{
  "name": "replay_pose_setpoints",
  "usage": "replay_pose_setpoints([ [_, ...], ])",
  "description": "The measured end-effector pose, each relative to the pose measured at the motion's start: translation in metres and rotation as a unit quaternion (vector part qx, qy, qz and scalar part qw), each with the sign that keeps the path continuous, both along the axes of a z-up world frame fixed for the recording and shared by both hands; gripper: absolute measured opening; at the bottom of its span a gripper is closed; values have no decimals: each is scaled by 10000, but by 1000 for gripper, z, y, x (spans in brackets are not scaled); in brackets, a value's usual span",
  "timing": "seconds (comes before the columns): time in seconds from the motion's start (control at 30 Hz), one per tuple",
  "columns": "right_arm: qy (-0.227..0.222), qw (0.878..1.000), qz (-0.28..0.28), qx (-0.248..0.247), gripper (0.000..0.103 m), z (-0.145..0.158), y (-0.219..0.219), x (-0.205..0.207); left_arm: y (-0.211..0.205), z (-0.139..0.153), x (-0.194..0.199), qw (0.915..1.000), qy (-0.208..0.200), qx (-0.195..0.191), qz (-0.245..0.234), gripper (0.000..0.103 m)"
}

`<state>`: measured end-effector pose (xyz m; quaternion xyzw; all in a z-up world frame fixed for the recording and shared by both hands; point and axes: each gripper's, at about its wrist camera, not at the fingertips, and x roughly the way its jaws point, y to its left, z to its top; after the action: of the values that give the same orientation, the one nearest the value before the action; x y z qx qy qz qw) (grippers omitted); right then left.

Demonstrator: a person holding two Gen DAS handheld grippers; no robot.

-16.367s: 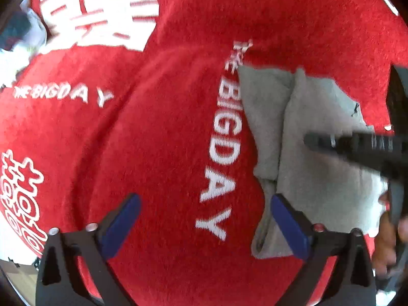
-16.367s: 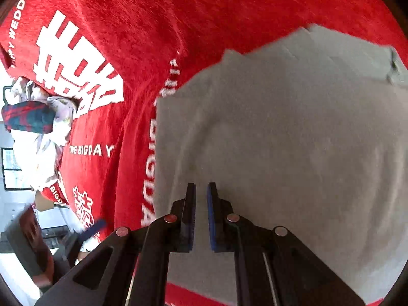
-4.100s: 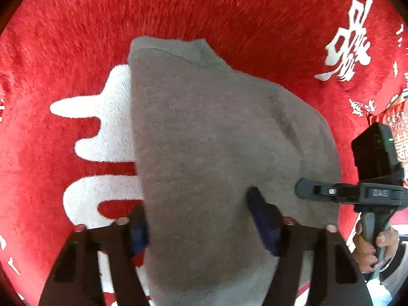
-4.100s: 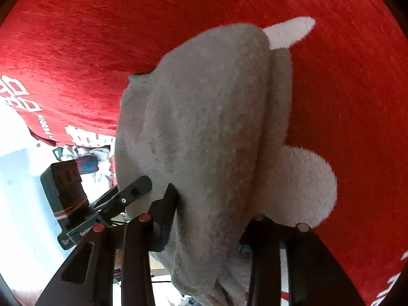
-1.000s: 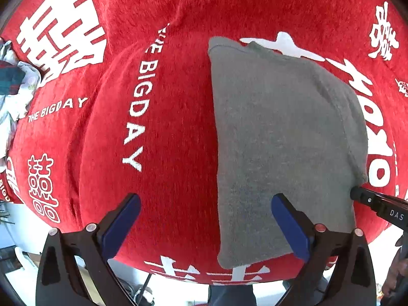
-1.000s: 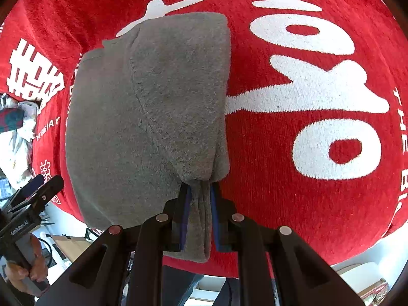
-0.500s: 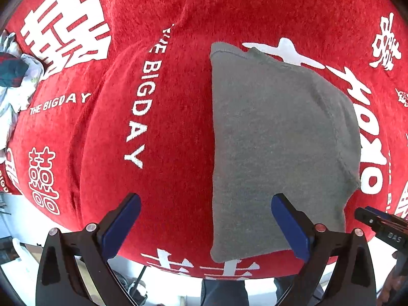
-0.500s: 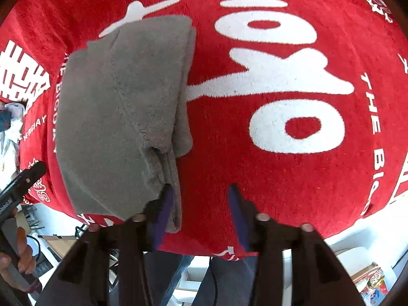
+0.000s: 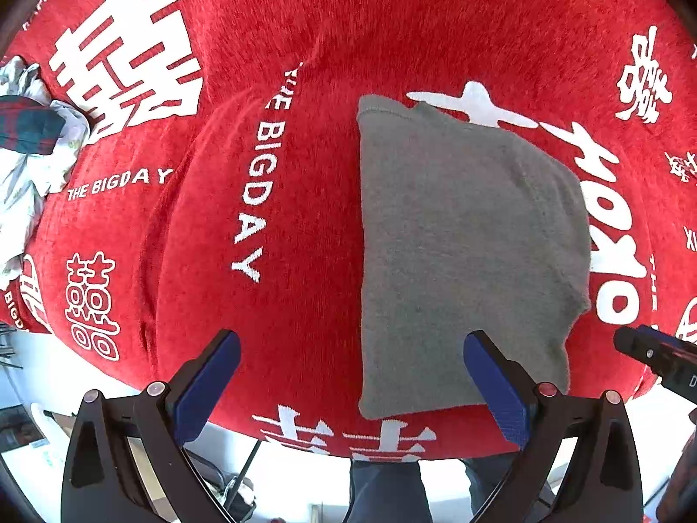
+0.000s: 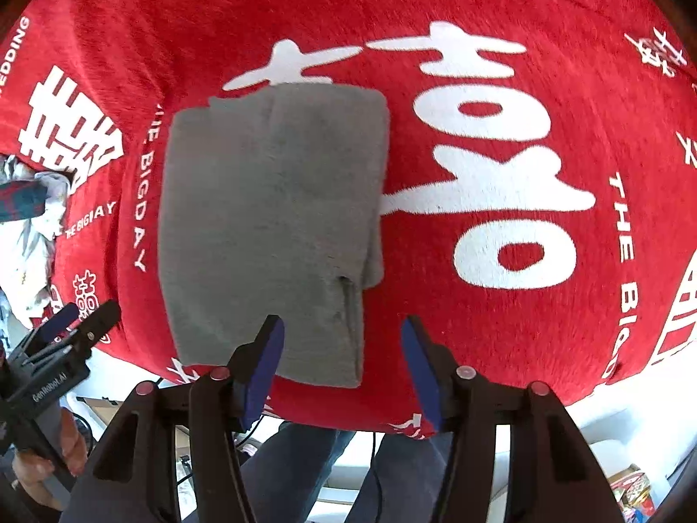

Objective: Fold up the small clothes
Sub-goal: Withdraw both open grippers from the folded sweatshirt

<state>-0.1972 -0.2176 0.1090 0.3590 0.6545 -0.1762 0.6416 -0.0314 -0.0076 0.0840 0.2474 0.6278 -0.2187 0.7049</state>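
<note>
A folded grey garment (image 9: 461,244) lies flat on the red cloth with white lettering (image 9: 305,65), near the table's front edge. It also shows in the right wrist view (image 10: 270,218) as a neat rectangle. My left gripper (image 9: 348,375) is open and empty, held above the front edge, its right finger over the garment's near edge. My right gripper (image 10: 342,361) is open and empty, just off the garment's near right corner. The left gripper's tip shows at the lower left of the right wrist view (image 10: 82,327).
A pile of other clothes, white and dark plaid (image 9: 30,139), lies at the far left of the cloth; it also shows in the right wrist view (image 10: 26,218). The table's front edge and the person's legs (image 10: 305,457) are below the grippers.
My right gripper has let go of the grey garment, opened and drawn back toward the front edge. The garment now lies flat. My left gripper has pulled back a little, still open.
</note>
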Motion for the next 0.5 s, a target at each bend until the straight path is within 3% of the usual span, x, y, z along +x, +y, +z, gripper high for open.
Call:
replay_pose_setpoints([
  [0.27, -21, 10000, 45, -37, 61, 16, 3, 3, 0, 12, -6, 9997, 262, 21, -21, 103],
  [0.37, 77, 9999, 109, -26, 72, 20, 5, 1, 1, 14, -8, 9993, 361, 54, -30, 103],
  [0.5, 141, 9998, 148, -25, 74, 22, 9, -1, 2, 14, -12, 9990, 406, 152, -77, 103],
])
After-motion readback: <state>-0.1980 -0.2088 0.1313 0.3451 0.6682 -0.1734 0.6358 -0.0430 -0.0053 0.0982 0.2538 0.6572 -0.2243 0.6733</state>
